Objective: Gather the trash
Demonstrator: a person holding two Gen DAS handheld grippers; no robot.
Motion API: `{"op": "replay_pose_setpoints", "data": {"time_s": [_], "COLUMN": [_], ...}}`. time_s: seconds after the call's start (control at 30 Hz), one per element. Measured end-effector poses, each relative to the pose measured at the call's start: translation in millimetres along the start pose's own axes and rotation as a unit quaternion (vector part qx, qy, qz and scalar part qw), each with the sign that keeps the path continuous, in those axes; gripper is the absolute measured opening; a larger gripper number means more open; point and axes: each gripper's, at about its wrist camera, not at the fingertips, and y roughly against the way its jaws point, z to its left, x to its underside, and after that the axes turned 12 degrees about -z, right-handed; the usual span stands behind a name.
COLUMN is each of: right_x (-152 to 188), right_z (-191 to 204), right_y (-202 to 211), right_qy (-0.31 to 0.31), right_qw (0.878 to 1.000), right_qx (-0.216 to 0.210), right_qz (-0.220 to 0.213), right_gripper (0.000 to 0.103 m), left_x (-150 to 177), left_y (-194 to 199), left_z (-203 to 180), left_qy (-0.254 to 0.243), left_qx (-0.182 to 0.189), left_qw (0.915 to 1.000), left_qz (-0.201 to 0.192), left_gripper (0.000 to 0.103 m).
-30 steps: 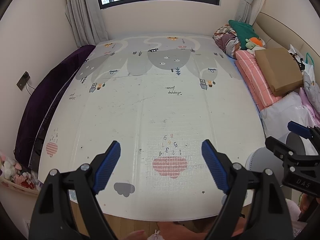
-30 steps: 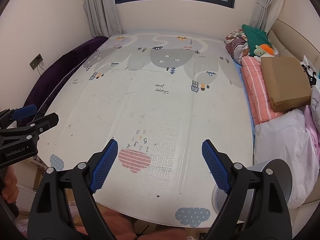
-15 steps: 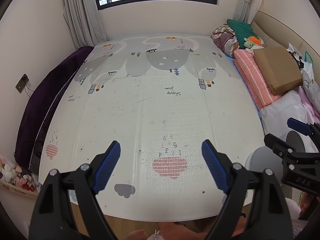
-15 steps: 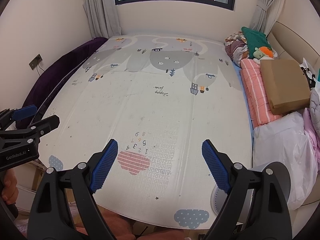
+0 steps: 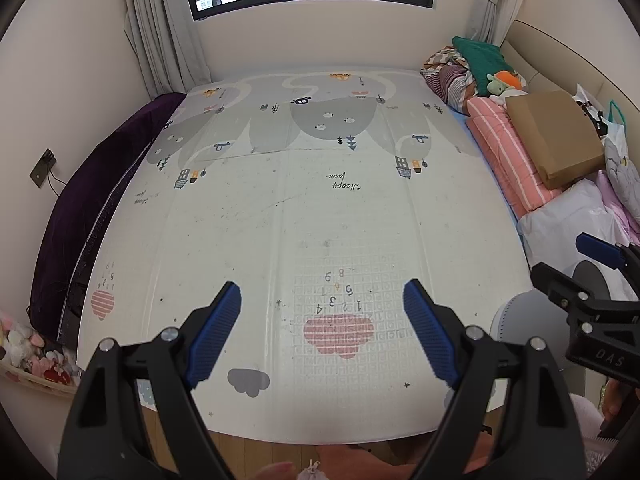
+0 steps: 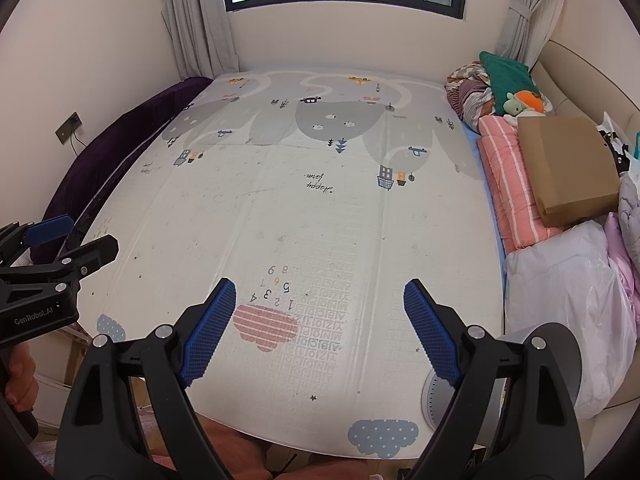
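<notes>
Above play mat (image 5: pixel 280 208) | left gripper (image 5: pixel 322 328) jaws spread, empty | right gripper (image 6: pixel 320 326) jaws spread, empty

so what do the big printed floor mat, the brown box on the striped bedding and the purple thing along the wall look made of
The big printed floor mat looks like foam or vinyl with a smooth, slightly glossy face: light sheens off it, and fold creases and an embossed grid show. The brown box looks like plain matte cardboard with sharp folded edges. The purple thing along the wall looks like plush velvet-like fabric, deep and light-absorbing; I cannot tell more.
</notes>
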Motion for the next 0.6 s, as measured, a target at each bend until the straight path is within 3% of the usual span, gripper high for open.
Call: {"op": "replay_pose_setpoints", "data": {"time_s": [0.6], "right_x": [-0.4], "right_z": [0.6], "right_y": [-2.1], "right_qy": [-0.002], "right_qw": [1.000], "right_qx": [0.001], "right_qz": [0.002], "right_gripper": [0.083], "left_x": [-3.3], "left_y": [-1.4], "left_z": [-1.4], "left_qy": [0.001], "left_qx": [0.002], "left_qw": [1.0000], "left_qz": [0.000], "left_gripper": [0.083]}}
